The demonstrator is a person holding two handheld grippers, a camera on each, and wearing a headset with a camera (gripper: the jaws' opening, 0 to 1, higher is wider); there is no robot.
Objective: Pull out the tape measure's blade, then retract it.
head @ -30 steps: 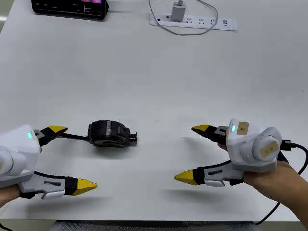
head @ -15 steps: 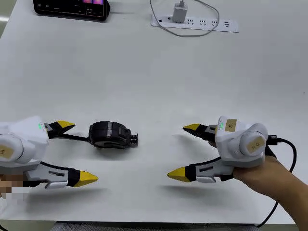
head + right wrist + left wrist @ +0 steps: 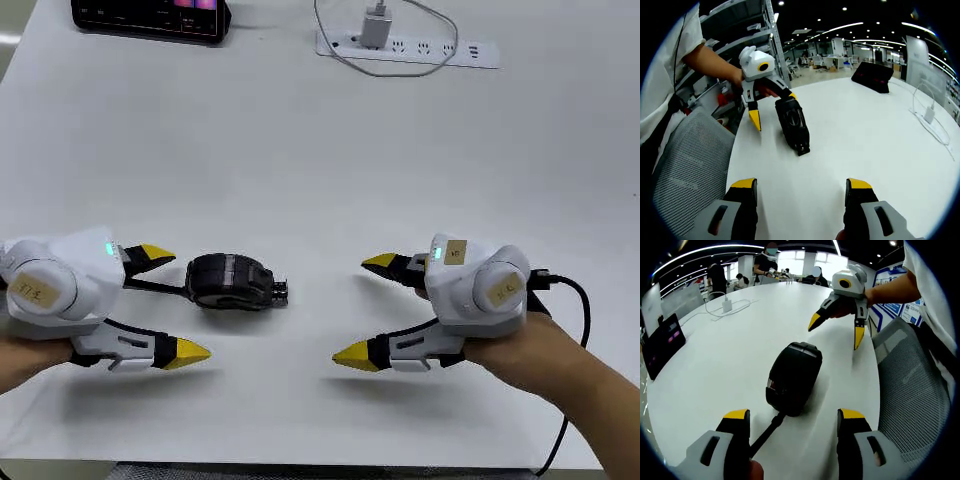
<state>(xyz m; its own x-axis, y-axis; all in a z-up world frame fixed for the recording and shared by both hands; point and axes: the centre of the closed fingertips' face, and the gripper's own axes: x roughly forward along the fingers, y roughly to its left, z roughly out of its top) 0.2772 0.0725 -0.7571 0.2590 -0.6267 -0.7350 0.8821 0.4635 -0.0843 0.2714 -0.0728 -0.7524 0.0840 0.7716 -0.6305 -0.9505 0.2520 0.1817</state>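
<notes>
White workbench [image 3: 320, 150] in a large open office, power strip [image 3: 410, 45] and dark screen device [image 3: 150, 15] along the far edge. Near the front, between the two tools: black tape measure [image 3: 230, 281], hook end [image 3: 279, 291] toward the right gripper [image 3: 354, 308], black wrist strap [image 3: 155, 286] trailing back toward the left gripper [image 3: 188, 302].

Left gripper: jaws spread wide, nothing held, yellow tips just short of the case, strap lying between them. Right gripper: jaws equally wide, nothing held, well apart from the case, aimed at the hook end.

Looks like a rigid, fairly dense case with a rubbery shell. Probably no give under a squeeze and decent friction, though rounded enough to squirm out of a shallow bite. Best taken, on this reading, with the left jaws across the flat sides at mid-body, clear of the strap. Hook end small, thin metal, likely slick; calls for a fine pinch at the very tips of the right jaws. Presumably a thin, springy blade inside, apt to kink if bent sideways and to snap home if let go; wants a straight pull and a guided return.
</notes>
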